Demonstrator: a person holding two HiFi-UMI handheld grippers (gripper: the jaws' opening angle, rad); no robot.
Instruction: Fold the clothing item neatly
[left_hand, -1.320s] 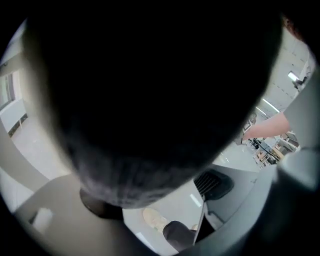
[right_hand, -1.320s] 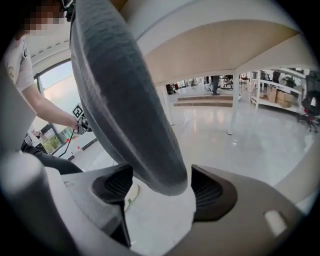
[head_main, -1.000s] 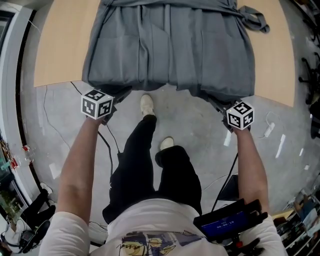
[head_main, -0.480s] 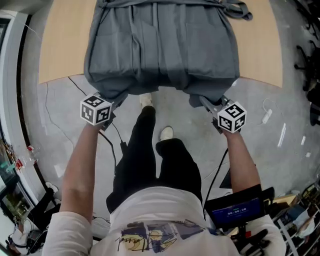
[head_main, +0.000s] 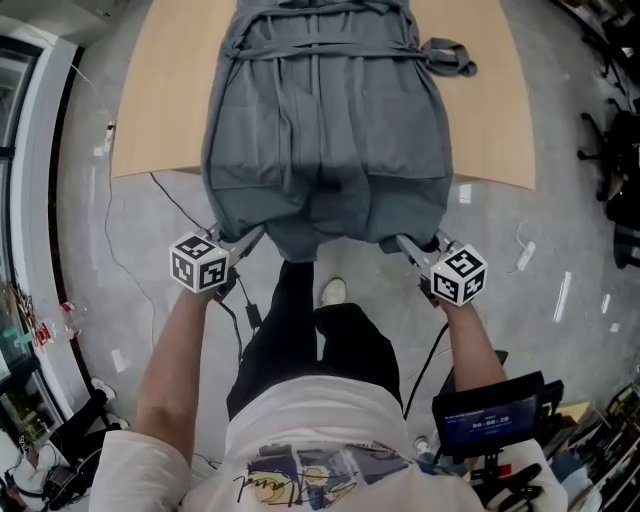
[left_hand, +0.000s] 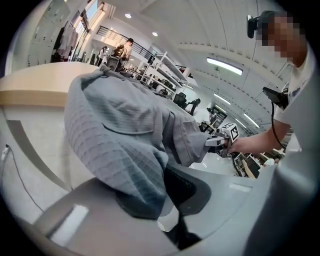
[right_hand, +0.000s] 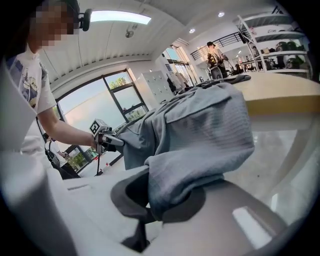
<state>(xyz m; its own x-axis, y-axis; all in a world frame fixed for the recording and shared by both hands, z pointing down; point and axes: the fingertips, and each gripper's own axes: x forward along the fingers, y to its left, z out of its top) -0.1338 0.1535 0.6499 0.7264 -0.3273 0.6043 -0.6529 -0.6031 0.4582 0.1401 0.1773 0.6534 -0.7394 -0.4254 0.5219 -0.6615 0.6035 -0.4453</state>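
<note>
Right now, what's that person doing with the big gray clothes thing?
A person stands at a wooden table, a gripper in each hand. The left gripper and right gripper are each shut on a near corner of the gray garment, which lies on the table and hangs over its near edge. No fold shows yet.

Garment (head_main: 325, 130) on table (head_main: 165, 90), overhanging near edge, tongs at corners

Head camera looks steeply down on the table (head_main: 160, 100); cameras on left tool (head_main: 252, 238) and right tool (head_main: 405, 243) sit close to the shared garment (head_main: 325, 150), each seeing the other.
</note>
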